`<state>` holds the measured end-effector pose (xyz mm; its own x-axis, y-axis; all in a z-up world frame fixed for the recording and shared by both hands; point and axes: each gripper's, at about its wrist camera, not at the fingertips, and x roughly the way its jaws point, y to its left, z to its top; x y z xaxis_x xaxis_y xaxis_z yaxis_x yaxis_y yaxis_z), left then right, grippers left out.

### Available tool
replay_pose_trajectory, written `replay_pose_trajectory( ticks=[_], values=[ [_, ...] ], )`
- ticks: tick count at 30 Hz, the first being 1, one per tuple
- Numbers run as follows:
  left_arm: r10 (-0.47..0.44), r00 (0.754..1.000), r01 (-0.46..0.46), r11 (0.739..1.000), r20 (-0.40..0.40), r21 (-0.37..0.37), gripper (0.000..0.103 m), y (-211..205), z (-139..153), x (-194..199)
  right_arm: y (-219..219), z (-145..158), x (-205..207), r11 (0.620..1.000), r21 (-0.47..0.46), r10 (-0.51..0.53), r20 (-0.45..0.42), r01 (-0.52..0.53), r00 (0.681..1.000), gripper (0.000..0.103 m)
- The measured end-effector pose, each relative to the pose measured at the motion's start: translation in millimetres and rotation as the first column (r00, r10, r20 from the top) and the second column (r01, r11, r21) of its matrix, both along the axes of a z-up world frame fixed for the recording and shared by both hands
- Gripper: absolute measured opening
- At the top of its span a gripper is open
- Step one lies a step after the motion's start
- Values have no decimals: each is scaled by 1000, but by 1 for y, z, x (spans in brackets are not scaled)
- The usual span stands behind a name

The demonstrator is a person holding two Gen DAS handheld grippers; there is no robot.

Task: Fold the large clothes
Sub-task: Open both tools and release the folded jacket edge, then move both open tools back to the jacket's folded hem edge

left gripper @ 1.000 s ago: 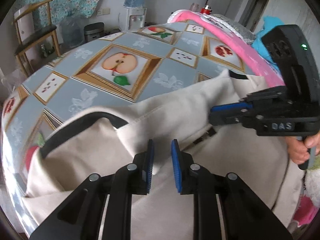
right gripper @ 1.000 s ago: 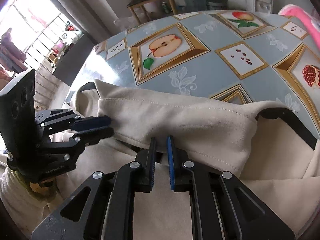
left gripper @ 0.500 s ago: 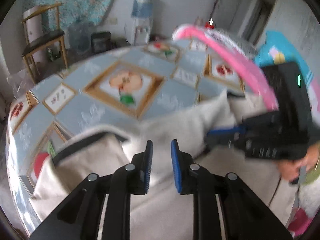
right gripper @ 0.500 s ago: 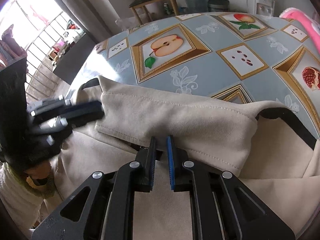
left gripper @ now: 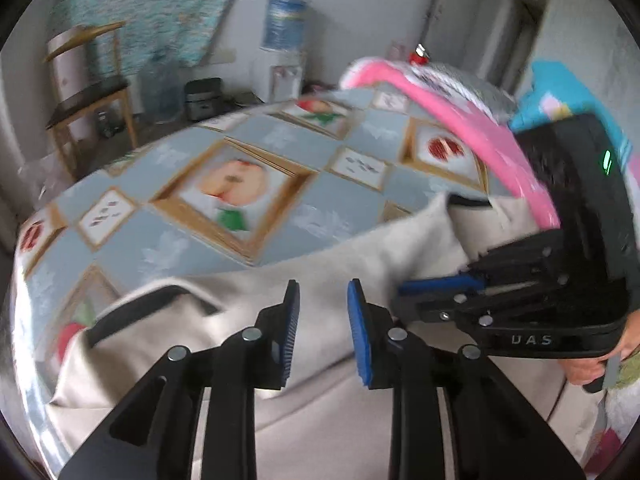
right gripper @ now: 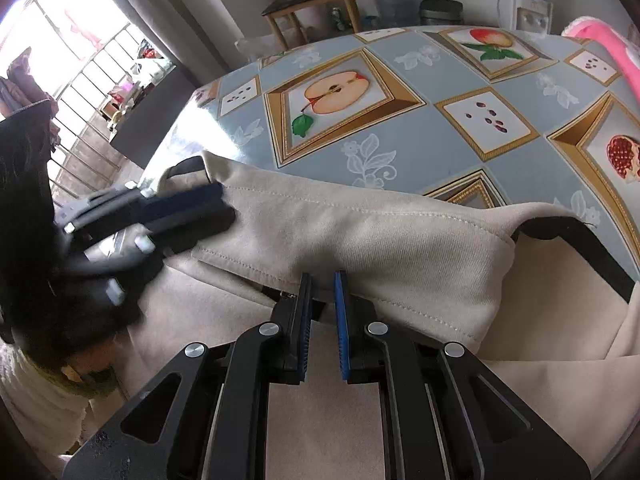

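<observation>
A large beige garment with black trim lies on the near part of a table covered in a fruit-print cloth. One flap is folded over along its length. My right gripper is shut on the stitched hem of that flap, near the middle. From the left wrist view the right gripper shows its fingers pushed into the garment. My left gripper hovers over the cloth with its jaws opening and nothing pressed between the pads. In the right wrist view the left gripper is blurred at the flap's left end.
A pink-rimmed cover stands at the table's far right. Behind the table are a wooden chair, a water dispenser and a bin. A barred window is to the left. A person's hand holds the right gripper.
The left gripper has slid in to the flap's left end, and its jaws stand wider. The right gripper and the hem it holds have stayed put.
</observation>
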<state>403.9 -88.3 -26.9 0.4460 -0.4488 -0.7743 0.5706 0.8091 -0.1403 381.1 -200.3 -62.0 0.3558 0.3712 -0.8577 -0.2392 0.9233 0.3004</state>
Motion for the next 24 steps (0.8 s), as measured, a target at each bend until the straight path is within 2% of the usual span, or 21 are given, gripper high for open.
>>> replay_pose_trajectory(
  ticks=[3, 5, 8, 11, 13, 15, 19, 22, 24],
  values=[
    [-8, 1000, 8, 999, -7, 38, 24, -11, -16, -2, -8, 9, -1, 1000, 9, -18, -11, 18, 1000, 11],
    [3, 1000, -3, 1000, -21, 6, 24, -7, -18, -2, -13, 20, -1, 999, -3, -38, 28, 38, 999, 12],
    [-1, 1000, 1, 1000, -21, 1, 24, -6, -20, -2, -18, 33, 8, 997, -15, -71, 71, 73, 995, 13],
    [1, 1000, -1, 1000, -16, -4, 24, -6, -20, -3, -6, 11, 19, 989, -137, -51, 51, 57, 997, 14],
    [1, 1000, -1, 1000, -20, -11, 24, -5, -21, -2, -2, 7, 18, 986, -160, -24, 77, 36, 997, 13],
    [-1, 1000, 1, 1000, -24, -14, 24, -4, -21, -2, -9, 16, 15, 990, -132, -50, 54, 57, 997, 13],
    [-1, 1000, 1, 1000, -23, -22, 24, -2, -21, -3, -33, 31, 0, 990, -97, -92, 74, 99, 993, 15],
    [3, 1000, -3, 1000, -23, -27, 24, -2, -21, -3, -41, 6, -2, 984, -139, -114, 6, 114, 993, 15],
    [6, 1000, -6, 1000, -26, -23, 24, -2, -21, -3, -39, 4, -5, 982, -150, -112, 28, 115, 993, 15]
  ],
)
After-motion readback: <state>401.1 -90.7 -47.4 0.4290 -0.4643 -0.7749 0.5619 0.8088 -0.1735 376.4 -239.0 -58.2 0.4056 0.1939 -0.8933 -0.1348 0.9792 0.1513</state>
